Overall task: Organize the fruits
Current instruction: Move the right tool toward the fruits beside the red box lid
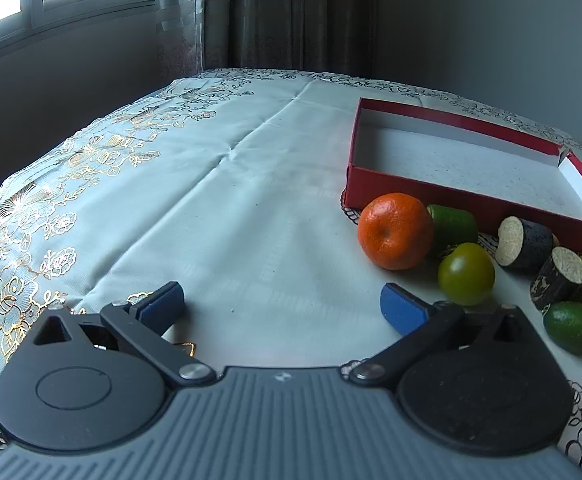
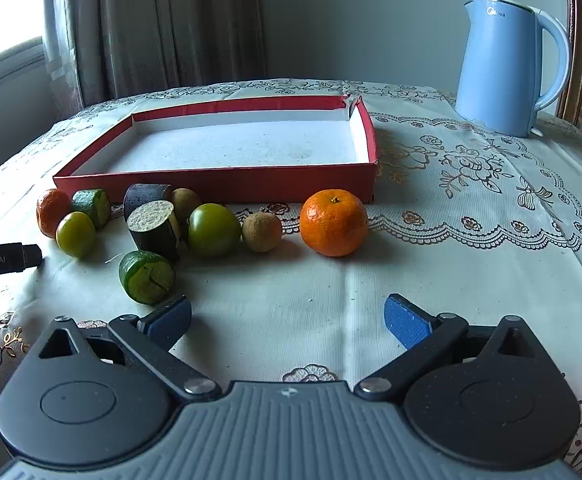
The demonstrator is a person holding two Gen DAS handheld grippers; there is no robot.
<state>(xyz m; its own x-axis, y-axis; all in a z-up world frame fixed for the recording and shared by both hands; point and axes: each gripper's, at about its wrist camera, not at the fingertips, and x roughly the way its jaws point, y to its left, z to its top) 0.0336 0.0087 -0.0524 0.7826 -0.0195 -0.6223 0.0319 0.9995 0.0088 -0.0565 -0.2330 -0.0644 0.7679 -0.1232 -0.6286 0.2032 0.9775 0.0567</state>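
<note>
A shallow red box (image 2: 219, 184) with a white inside stands empty at the back of the table; in the left wrist view the red box (image 1: 443, 194) is at the right. Before it lie fruits: a large orange (image 2: 334, 222), a brown round fruit (image 2: 261, 231), a green round fruit (image 2: 213, 229), dark cut cylinders (image 2: 153, 226), a green cut piece (image 2: 147, 277), a smaller orange (image 2: 52, 212). My right gripper (image 2: 289, 320) is open, short of the large orange. My left gripper (image 1: 283, 306) is open over bare cloth, left of an orange (image 1: 395, 231) and a green fruit (image 1: 466, 274).
A light blue electric kettle (image 2: 503, 66) stands at the back right, beyond the box. The table carries a white cloth with gold floral edging (image 1: 19, 240). Curtains and a window lie behind. The left gripper's black tip (image 2: 7, 260) pokes in at the right wrist view's left edge.
</note>
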